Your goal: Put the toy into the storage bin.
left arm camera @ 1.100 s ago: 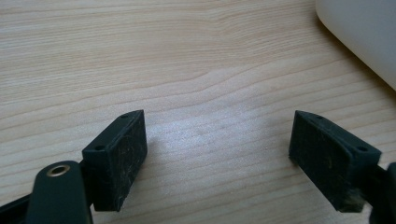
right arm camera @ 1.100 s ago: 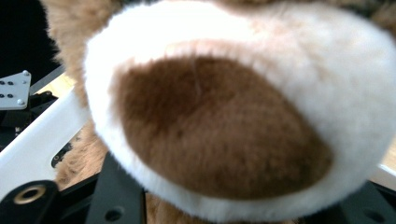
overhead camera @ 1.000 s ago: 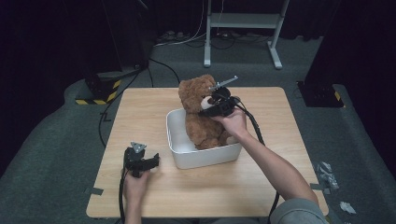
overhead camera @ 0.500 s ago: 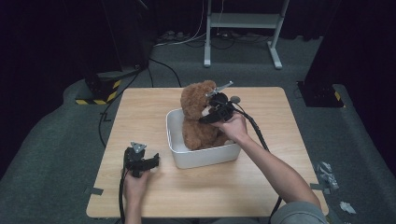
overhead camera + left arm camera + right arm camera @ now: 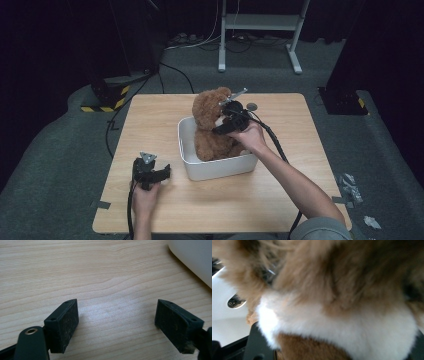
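Teddy bear, brown and fluffy, sits upright inside the white bin at the middle of the wooden table, its head rising above the far rim. The right gripper is at the bear's right side, at head height, clamped on its fur; in the right gripper view brown and white plush presses right up between the jaws. The left gripper rests on the table near the left front, just left of the bin, its jaws wide apart over bare wood, with the bin's corner at the far right.
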Tool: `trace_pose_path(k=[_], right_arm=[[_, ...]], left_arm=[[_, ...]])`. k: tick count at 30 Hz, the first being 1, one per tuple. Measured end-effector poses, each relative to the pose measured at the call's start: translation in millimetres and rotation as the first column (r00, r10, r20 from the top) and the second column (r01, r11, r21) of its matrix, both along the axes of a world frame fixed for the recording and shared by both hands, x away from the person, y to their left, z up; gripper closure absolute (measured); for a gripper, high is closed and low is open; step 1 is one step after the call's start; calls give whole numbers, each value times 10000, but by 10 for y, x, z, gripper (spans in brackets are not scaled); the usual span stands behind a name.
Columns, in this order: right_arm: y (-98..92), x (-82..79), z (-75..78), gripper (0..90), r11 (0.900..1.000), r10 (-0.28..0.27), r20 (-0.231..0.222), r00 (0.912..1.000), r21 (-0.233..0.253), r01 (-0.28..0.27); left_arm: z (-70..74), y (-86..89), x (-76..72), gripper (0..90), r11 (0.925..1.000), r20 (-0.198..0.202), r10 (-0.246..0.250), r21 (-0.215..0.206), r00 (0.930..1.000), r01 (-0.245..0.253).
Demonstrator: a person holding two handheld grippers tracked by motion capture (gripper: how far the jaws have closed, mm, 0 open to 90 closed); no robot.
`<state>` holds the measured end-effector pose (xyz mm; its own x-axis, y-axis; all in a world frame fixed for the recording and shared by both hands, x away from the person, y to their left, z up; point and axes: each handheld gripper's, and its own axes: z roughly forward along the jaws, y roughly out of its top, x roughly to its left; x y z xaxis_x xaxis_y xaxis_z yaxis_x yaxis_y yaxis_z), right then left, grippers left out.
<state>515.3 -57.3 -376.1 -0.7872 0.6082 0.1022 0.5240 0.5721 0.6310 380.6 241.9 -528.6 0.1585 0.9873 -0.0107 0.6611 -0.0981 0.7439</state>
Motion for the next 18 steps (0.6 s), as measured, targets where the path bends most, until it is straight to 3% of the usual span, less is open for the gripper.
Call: trace_pose_path(k=[2,13,15,18], right_arm=[[-7,-13,7,331,10000,-13,-137,9999,74,15],[-66,-64,52,296,9994,191,14,9998,302,-191],[-105,-81,51,297,9985,226,157,9996,486,-233],[-166,-98,26,295,9972,145,25,9999,727,-147]], left_arm=[[0,0,0,191,10000,-2,2,0,10000,-2],[0,0,0,191,10000,-1,5,-3,10000,-5],[0,-1,1,192,10000,1,11,-7,10000,-11],[-1,-2,1,191,10000,10,17,-16,10000,-17]])
